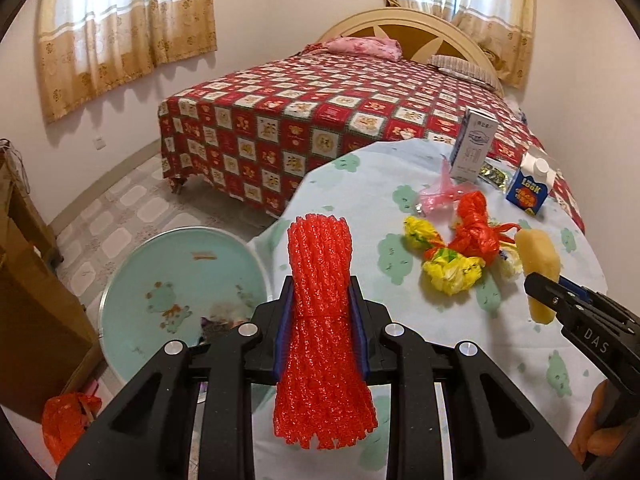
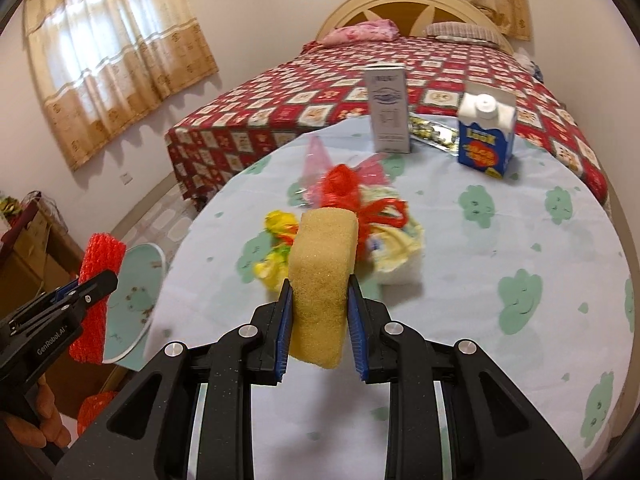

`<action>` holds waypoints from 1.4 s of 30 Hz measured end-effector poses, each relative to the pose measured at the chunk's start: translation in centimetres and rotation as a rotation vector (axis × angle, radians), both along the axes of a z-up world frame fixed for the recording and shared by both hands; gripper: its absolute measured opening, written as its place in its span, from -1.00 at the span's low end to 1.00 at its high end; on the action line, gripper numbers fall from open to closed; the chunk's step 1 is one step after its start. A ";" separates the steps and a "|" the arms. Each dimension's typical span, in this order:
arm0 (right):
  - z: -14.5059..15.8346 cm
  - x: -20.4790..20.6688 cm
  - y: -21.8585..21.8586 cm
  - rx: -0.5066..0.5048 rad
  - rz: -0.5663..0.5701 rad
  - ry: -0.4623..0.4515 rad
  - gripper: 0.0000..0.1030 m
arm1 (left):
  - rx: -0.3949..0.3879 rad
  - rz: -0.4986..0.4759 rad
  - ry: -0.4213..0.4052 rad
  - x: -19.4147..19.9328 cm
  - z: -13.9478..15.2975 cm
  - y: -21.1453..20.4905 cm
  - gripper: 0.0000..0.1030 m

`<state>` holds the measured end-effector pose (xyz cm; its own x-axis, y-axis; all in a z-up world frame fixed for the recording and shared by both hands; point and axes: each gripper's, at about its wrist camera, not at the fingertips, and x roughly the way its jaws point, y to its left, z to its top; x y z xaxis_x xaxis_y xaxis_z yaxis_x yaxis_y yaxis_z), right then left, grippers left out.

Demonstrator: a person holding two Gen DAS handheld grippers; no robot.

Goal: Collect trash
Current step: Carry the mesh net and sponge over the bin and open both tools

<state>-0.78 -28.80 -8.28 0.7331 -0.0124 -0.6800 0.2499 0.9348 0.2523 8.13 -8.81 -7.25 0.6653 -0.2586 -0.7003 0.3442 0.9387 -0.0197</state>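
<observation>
My left gripper [image 1: 320,300] is shut on a red foam net sleeve [image 1: 320,272], held upright over the table's left edge; the right wrist view shows that sleeve [image 2: 98,276] at far left. My right gripper [image 2: 319,296] is shut on a yellow sponge [image 2: 323,256], which the left wrist view shows [image 1: 538,268] at right. On the round table [image 2: 500,232] lies a heap of crumpled wrappers: yellow [image 1: 452,268], red plastic [image 1: 478,224] and pink [image 1: 440,192]. A white carton [image 2: 390,110] and a blue-and-white carton [image 2: 486,132] stand at the far side.
A pale green round bin [image 1: 180,292] stands on the floor left of the table, with scraps inside. A red-checked bed [image 1: 320,120] lies beyond. Brown furniture [image 1: 36,300] lines the left wall, with an orange bag [image 1: 68,424] on the floor by it. A hand [image 1: 600,436] grips the right handle.
</observation>
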 end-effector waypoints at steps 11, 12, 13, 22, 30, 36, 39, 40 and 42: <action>1.0 1.7 6.3 -0.013 0.123 -0.008 -0.49 | -0.015 0.095 -0.014 -0.2 0.5 5.8 -0.52; 1.0 1.8 6.9 -0.016 0.133 -0.009 -0.49 | -0.020 0.102 -0.012 -0.1 0.5 6.3 -0.52; 1.2 2.0 7.7 -0.020 0.150 -0.011 -0.49 | -0.025 0.109 -0.011 -0.1 0.5 6.8 -0.52; 1.9 3.9 13.4 -0.032 0.267 -0.023 -0.49 | -0.103 0.193 0.012 0.3 0.7 13.3 -0.52; 2.0 6.1 17.9 -0.033 0.361 -0.032 -0.49 | -0.118 0.272 0.017 1.4 0.4 17.3 -0.52; 1.9 8.5 20.4 -0.048 0.402 -0.024 -0.49 | -0.105 0.310 0.029 3.2 -0.2 18.3 -0.52; 1.4 9.7 21.3 -0.049 0.416 -0.013 -0.49 | -0.094 0.318 0.030 4.0 -0.4 18.4 -0.52; 1.2 10.2 21.6 -0.053 0.420 -0.008 -0.49 | -0.090 0.322 0.031 4.3 -0.5 18.4 -0.52; 0.8 10.9 22.1 -0.059 0.431 0.002 -0.49 | -0.076 0.329 0.033 4.9 -0.7 18.4 -0.52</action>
